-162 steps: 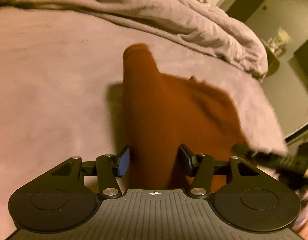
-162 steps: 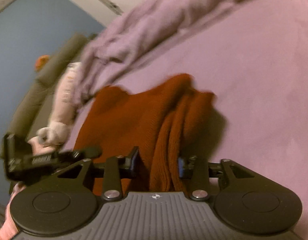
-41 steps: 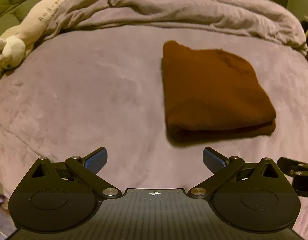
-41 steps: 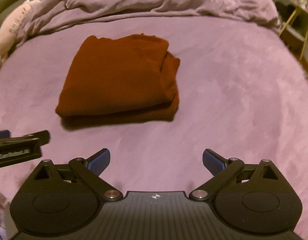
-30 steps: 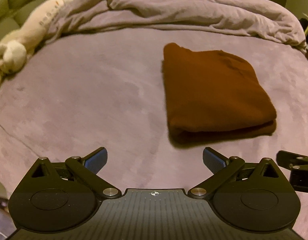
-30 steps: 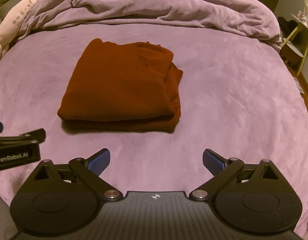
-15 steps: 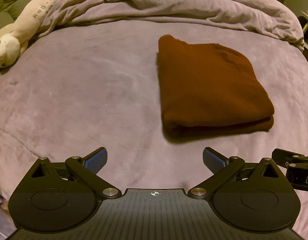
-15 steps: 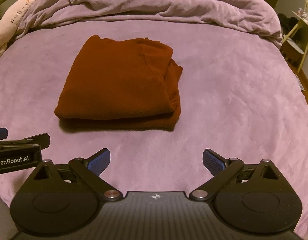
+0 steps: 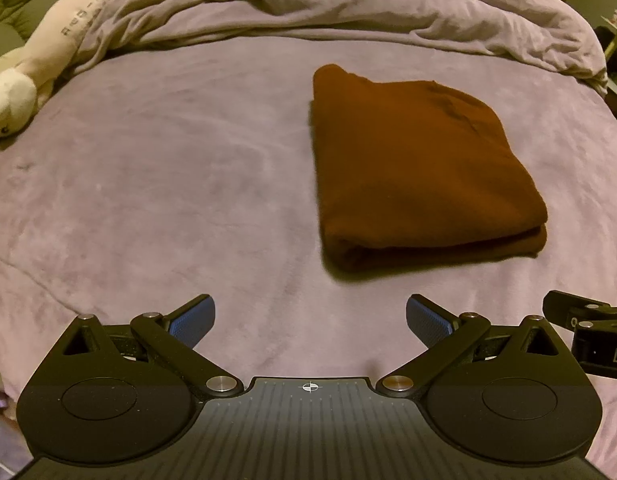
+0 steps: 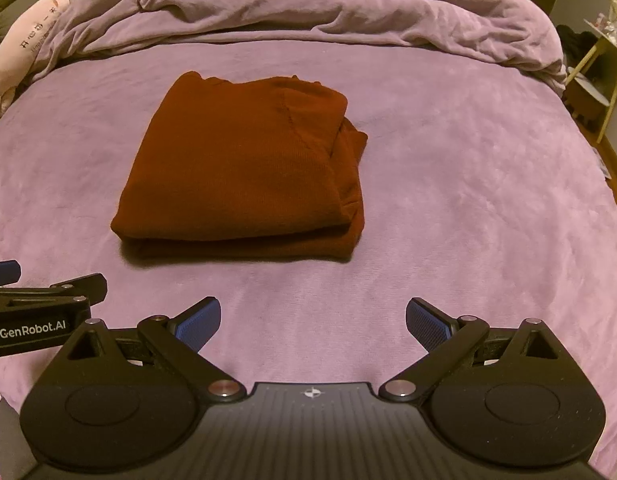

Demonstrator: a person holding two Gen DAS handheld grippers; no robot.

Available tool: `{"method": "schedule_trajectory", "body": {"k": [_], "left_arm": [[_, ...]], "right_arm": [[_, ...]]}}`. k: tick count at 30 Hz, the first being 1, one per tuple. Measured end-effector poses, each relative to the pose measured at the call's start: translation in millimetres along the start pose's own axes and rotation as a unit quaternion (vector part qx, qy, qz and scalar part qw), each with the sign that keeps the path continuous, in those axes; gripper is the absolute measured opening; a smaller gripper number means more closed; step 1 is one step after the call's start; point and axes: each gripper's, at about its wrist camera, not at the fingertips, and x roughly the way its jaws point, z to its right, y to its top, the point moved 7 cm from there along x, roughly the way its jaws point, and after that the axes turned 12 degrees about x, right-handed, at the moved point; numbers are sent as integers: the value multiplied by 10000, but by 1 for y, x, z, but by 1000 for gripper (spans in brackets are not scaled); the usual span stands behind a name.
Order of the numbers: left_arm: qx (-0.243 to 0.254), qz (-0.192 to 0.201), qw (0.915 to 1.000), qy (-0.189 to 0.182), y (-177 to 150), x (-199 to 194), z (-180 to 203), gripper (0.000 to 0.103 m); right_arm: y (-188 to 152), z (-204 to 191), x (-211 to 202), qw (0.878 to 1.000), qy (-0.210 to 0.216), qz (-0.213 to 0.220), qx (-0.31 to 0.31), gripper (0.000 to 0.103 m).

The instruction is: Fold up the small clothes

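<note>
A rust-brown knit lies folded into a compact rectangle on a purple blanket, near the middle of the bed, with a rumpled duvet heaped at the far side and a plush toy at the far left edge. Both claws hang over the near blanket, well apart from the cloth: the left gripper and the right gripper each have jaws spread wide and hold nothing. The bundle's long axis appears to run near to far, its folded, layered edge facing the grippers, looser ends bunched along its right side. The fabric looks soft, thick and light, likely to sag and unfold if lifted by one corner; it should not slip readily on the fleecy blanket. The safest hold seems to be the two near corners, pinching all layers together. The fold looks complete or close to it.
</note>
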Motion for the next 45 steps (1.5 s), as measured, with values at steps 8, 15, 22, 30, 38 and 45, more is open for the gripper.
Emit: {"method": "schedule_trajectory", "body": {"k": [8, 15, 22, 30, 38, 45], "left_arm": [[33, -5, 10000, -18, -2, -2, 3, 103], [11, -7, 10000, -32, -2, -3, 4, 103], [16, -6, 10000, -43, -2, -3, 3, 103], [8, 0, 10000, -44, -2, -4, 4, 103], [11, -11, 10000, -45, -2, -5, 4, 103], [16, -12, 10000, -54, -2, -5, 5, 103]], "right_arm": [[-3, 0, 0, 10000, -12, -8, 23, 99], [-1, 1, -1, 10000, -2, 7, 27, 99], [-3, 0, -2, 10000, -7, 16, 35, 99], [-3, 0, -3, 10000, 3, 37, 24, 99], [-3, 1, -5, 10000, 16, 54, 26, 99], [-3, 0, -4, 10000, 12, 53, 32, 99]]}}
